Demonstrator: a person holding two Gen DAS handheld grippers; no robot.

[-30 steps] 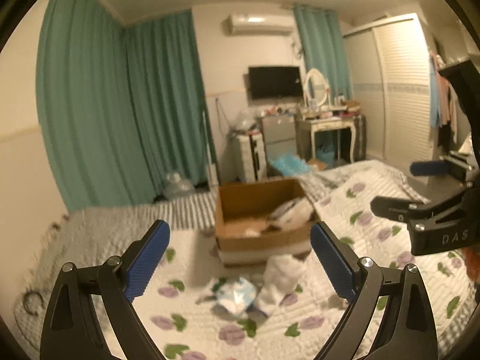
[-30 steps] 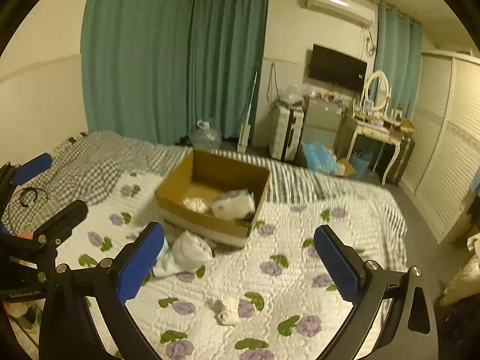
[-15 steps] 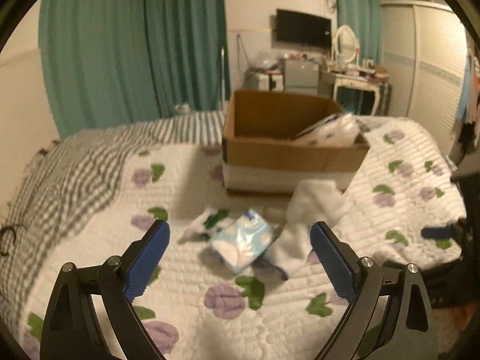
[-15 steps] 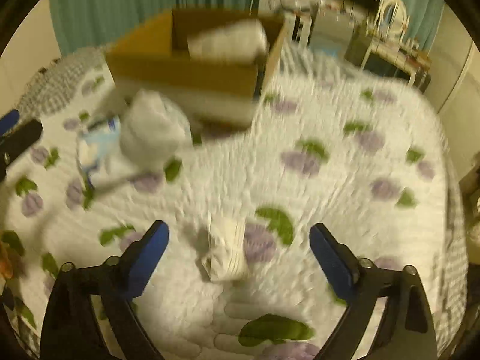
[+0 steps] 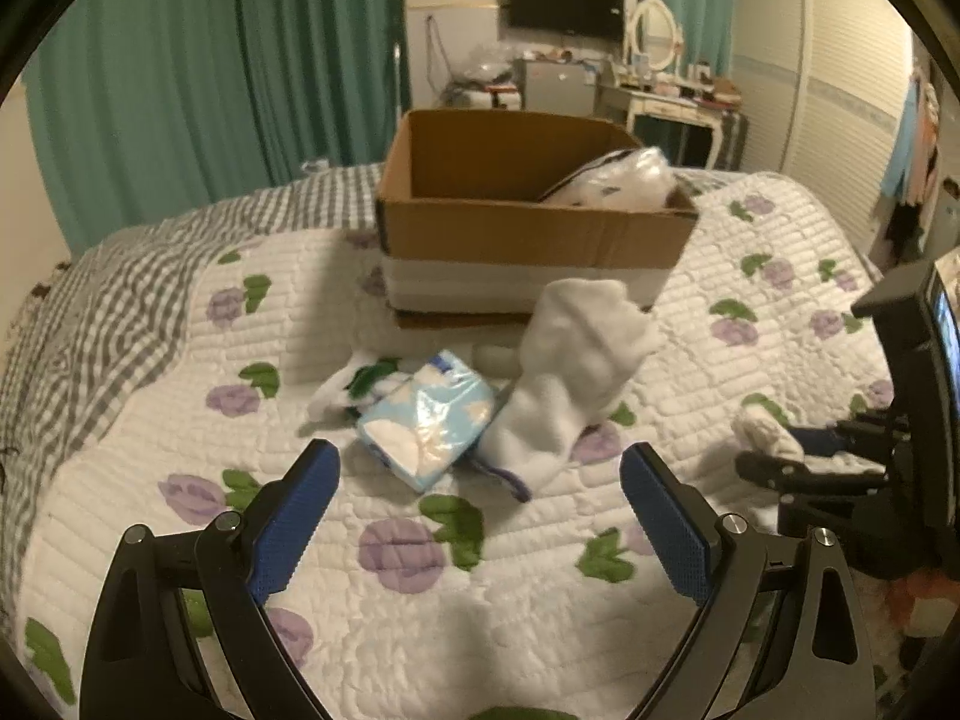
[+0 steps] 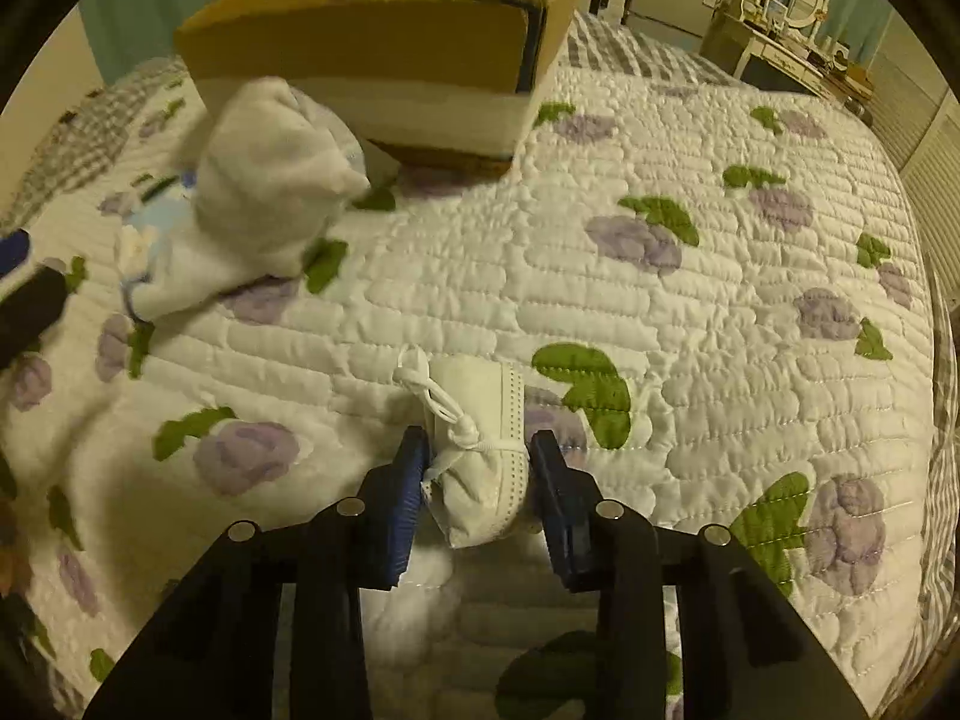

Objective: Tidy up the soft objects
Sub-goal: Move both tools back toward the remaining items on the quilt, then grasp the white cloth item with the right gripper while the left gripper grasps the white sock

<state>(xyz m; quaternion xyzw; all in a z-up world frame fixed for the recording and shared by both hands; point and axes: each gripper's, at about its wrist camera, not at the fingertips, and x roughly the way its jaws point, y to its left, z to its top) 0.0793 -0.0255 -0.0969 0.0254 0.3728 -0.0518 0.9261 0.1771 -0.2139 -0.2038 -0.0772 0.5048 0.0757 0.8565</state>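
Observation:
A small folded white face mask (image 6: 480, 438) with ear loops lies on the flowered quilt (image 6: 660, 312). My right gripper (image 6: 474, 480) points steeply down at it, and its jaws are closing with the mask between them, both blue pads touching its sides. In the left wrist view, the right gripper (image 5: 780, 456) is low at the right. My left gripper (image 5: 480, 510) hangs open over the quilt, nothing between its fingers. Just beyond it lie a light-blue tissue pack (image 5: 426, 426) and a white sock (image 5: 570, 372). Behind them stands an open cardboard box (image 5: 528, 234).
A white plastic-wrapped bundle (image 5: 618, 180) leans in the box's right corner. A grey checked blanket (image 5: 90, 312) covers the bed's left side. Green curtains, a dressing table and a wardrobe stand beyond the bed. Bare quilt spreads to the right of the mask.
Both grippers have dropped toward the bed and tilted down. The right gripper's jaws, wide apart before, have come together around the face mask. The left gripper stays open.

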